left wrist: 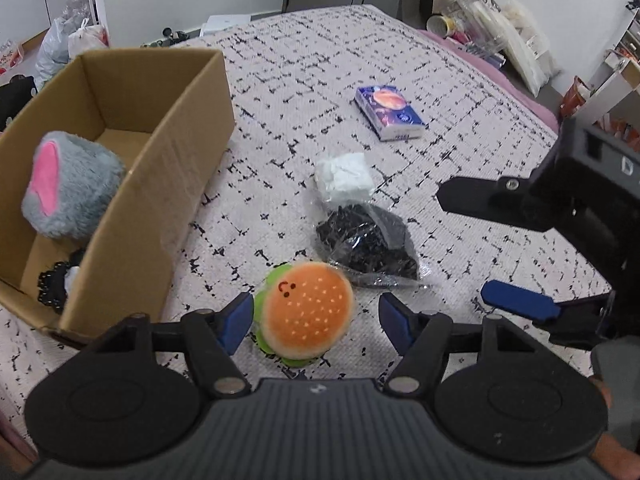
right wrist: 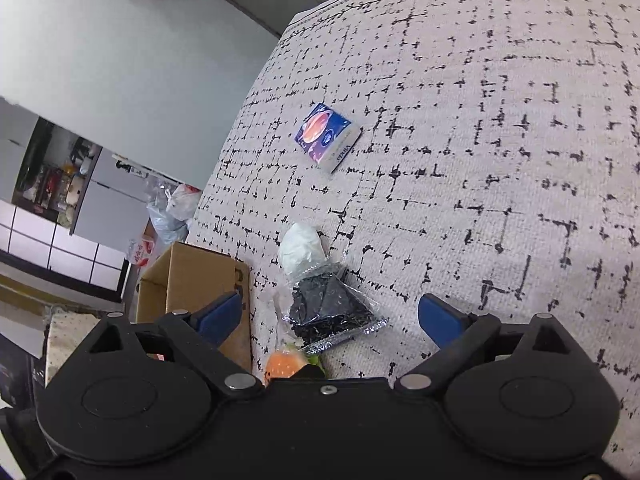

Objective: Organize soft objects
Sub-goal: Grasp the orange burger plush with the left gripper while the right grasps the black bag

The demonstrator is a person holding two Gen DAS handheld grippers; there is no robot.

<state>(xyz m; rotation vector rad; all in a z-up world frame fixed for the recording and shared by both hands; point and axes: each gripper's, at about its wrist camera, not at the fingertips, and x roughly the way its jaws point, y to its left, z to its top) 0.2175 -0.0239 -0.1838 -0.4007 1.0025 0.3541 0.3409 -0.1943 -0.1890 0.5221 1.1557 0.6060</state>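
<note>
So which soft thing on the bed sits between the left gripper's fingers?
The burger plush; the white bundle, black bag and tissue pack lie farther off.

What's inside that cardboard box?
In the cardboard box sits a fluffy grey plush with a pink patch, and below it something of black lace with a bit of white. The near wall hides the rest of the floor.

The right tongs' body hides most of the burger plush (right wrist: 282,364); shelf clutter (right wrist: 60,184) stays indistinct.
</note>
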